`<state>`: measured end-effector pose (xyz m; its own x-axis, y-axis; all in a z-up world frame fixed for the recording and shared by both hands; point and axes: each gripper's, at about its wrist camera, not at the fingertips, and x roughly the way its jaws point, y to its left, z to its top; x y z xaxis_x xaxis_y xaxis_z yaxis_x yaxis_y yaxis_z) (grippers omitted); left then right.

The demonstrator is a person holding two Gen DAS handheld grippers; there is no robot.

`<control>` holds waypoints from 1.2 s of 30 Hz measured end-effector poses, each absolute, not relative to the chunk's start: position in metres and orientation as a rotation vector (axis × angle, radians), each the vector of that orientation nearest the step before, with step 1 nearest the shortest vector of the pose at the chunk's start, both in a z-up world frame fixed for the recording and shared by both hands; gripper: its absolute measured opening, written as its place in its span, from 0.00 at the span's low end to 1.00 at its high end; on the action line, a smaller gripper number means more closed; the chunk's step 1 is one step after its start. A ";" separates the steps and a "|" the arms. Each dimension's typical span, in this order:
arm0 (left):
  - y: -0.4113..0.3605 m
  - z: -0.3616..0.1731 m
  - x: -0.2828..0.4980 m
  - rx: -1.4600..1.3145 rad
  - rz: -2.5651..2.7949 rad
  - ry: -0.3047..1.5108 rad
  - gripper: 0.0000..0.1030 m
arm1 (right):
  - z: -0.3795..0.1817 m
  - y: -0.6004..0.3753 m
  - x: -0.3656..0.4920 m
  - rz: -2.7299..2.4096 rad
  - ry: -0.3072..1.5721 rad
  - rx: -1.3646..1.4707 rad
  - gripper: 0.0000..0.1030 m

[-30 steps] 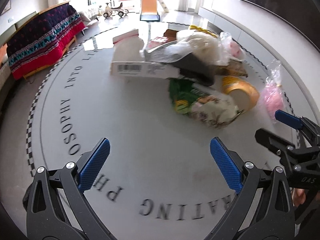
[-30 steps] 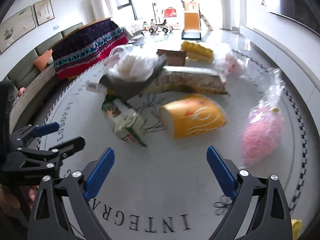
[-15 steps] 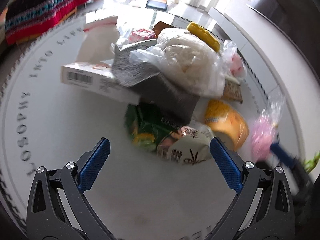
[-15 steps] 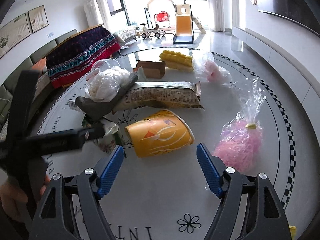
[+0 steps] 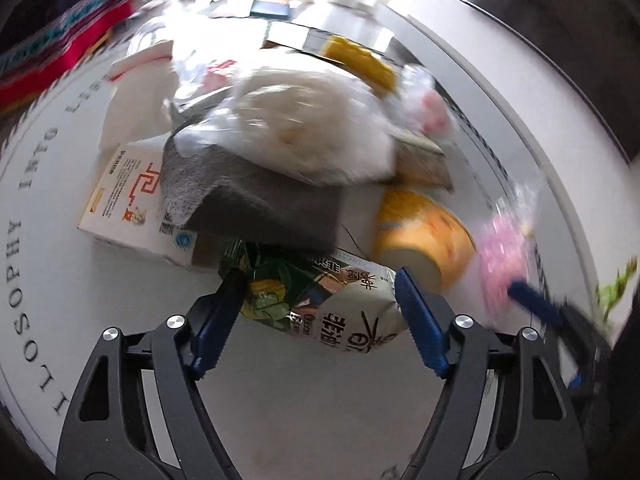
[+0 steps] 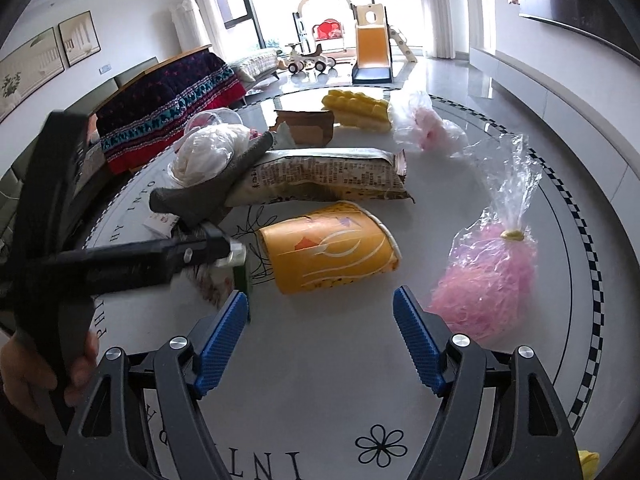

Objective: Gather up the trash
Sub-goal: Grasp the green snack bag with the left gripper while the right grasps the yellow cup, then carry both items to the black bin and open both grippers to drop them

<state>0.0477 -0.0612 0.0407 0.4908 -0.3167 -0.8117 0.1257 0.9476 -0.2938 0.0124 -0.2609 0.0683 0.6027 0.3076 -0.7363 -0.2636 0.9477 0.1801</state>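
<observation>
A pile of trash lies on a round white table [image 5: 312, 408]. My left gripper [image 5: 320, 312] is open, its blue fingers on either side of a green and white snack packet [image 5: 332, 304]. Behind the packet are a grey cloth [image 5: 260, 196], a white plastic bag [image 5: 312, 128] and a printed carton [image 5: 128, 196]. My right gripper [image 6: 320, 332] is open and empty, just in front of a yellow paper cup [image 6: 332, 248] that lies on its side. The left gripper's body [image 6: 120, 264] shows in the right wrist view, over the packet.
A bag of pink shreds [image 6: 488, 272] lies right of the cup. A long newspaper-print bag [image 6: 324, 176], a brown box [image 6: 308, 128], a yellow pack [image 6: 356, 110] and a small pink bag [image 6: 428, 128] lie further back. A patterned sofa [image 6: 168, 92] stands beyond the table.
My left gripper has moved forward and down, so the snack packet now lies between its fingers. My right gripper has moved closer to the yellow cup. Both stay open.
</observation>
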 end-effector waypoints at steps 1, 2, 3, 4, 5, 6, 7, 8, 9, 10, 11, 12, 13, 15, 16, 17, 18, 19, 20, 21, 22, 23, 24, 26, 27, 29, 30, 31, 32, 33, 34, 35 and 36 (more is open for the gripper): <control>-0.061 0.042 0.038 -0.179 -0.296 1.013 0.70 | 0.069 -0.261 0.012 0.333 0.863 0.060 0.74; -0.059 0.044 0.029 -0.160 -0.311 0.999 0.69 | 0.069 -0.261 0.011 0.339 0.866 0.080 0.74; -0.061 0.043 0.023 -0.145 -0.316 0.991 0.67 | 0.068 -0.261 0.012 0.341 0.873 0.101 0.74; -0.059 0.044 0.015 -0.135 -0.319 0.980 0.67 | 0.068 -0.262 0.015 0.340 0.884 0.130 0.74; -0.057 0.044 0.005 -0.126 -0.325 0.972 0.66 | 0.067 -0.263 0.017 0.337 0.894 0.158 0.74; -0.054 0.045 -0.001 -0.122 -0.331 0.969 0.66 | 0.066 -0.263 0.020 0.323 0.906 0.190 0.74; -0.052 0.047 0.001 -0.126 -0.333 0.969 0.66 | 0.065 -0.262 0.023 0.309 0.917 0.212 0.74; -0.049 0.047 -0.005 -0.131 -0.332 0.966 0.65 | 0.063 -0.260 0.028 0.295 0.933 0.247 0.74; -0.044 0.048 -0.009 -0.136 -0.332 0.963 0.64 | 0.061 -0.259 0.033 0.282 0.947 0.278 0.76; -0.040 0.049 -0.012 -0.144 -0.326 0.959 0.64 | 0.059 -0.257 0.037 0.274 0.957 0.304 0.77; -0.040 0.051 -0.010 -0.147 -0.322 0.958 0.64 | 0.058 -0.255 0.041 0.265 0.964 0.325 0.79; -0.039 0.051 -0.011 -0.152 -0.319 0.955 0.64 | 0.055 -0.252 0.046 0.249 0.975 0.352 0.79; -0.036 0.050 -0.015 -0.157 -0.317 0.952 0.64 | 0.052 -0.250 0.051 0.236 0.986 0.372 0.79; -0.029 0.047 -0.017 -0.169 -0.313 0.950 0.64 | 0.045 -0.245 0.060 0.200 1.013 0.421 0.82; -0.028 0.047 -0.016 -0.170 -0.310 0.949 0.64 | 0.041 -0.244 0.064 0.175 1.024 0.452 0.82; -0.026 0.048 -0.017 -0.172 -0.306 0.946 0.64 | 0.037 -0.244 0.068 0.154 1.029 0.486 0.83; -0.023 0.048 -0.019 -0.174 -0.303 0.943 0.64 | 0.035 -0.245 0.070 0.149 1.031 0.514 0.83; -0.023 0.048 -0.018 -0.177 -0.301 0.941 0.64 | 0.031 -0.246 0.074 0.133 1.035 0.548 0.83; -0.021 0.049 -0.020 -0.181 -0.299 0.938 0.64 | 0.029 -0.247 0.077 0.110 1.035 0.568 0.83; -0.019 0.050 -0.020 -0.183 -0.297 0.936 0.64 | 0.029 -0.247 0.079 0.097 1.020 0.572 0.83; -0.016 0.051 -0.021 -0.185 -0.296 0.932 0.64 | 0.029 -0.247 0.083 0.077 1.018 0.571 0.83; -0.010 0.053 -0.024 -0.187 -0.297 0.932 0.64 | 0.029 -0.246 0.084 0.077 1.016 0.568 0.79; -0.007 0.054 -0.026 -0.187 -0.297 0.928 0.64 | 0.029 -0.245 0.086 0.090 1.017 0.559 0.60; -0.004 0.056 -0.029 -0.186 -0.295 0.920 0.64 | 0.031 -0.241 0.085 0.134 1.032 0.547 0.54; -0.003 0.058 -0.030 -0.186 -0.292 0.917 0.64 | 0.034 -0.239 0.082 0.141 1.026 0.532 0.52; 0.000 0.060 -0.034 -0.192 -0.288 0.910 0.64 | 0.042 -0.235 0.068 0.165 1.005 0.505 0.51; 0.001 0.061 -0.037 -0.195 -0.286 0.906 0.64 | 0.046 -0.234 0.063 0.176 0.997 0.501 0.50; 0.003 0.063 -0.042 -0.197 -0.285 0.902 0.64 | 0.049 -0.233 0.058 0.183 0.989 0.496 0.50; 0.005 0.064 -0.045 -0.196 -0.284 0.899 0.64 | 0.055 -0.232 0.048 0.196 0.980 0.488 0.50; 0.007 0.065 -0.051 -0.195 -0.281 0.894 0.64 | 0.059 -0.232 0.042 0.203 0.976 0.484 0.50; 0.009 0.066 -0.056 -0.195 -0.280 0.890 0.64 | 0.064 -0.231 0.034 0.212 0.969 0.484 0.50; 0.012 0.067 -0.064 -0.197 -0.277 0.883 0.64 | 0.068 -0.230 0.025 0.222 0.963 0.483 0.50; 0.016 0.068 -0.071 -0.202 -0.274 0.877 0.64 | 0.071 -0.229 0.019 0.230 0.960 0.481 0.50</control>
<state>-0.0710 0.0158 0.0676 0.6084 -0.3177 -0.7272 0.1534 0.9462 -0.2850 0.0188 -0.2293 0.0711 0.5598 0.3951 -0.7284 0.0225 0.8715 0.4899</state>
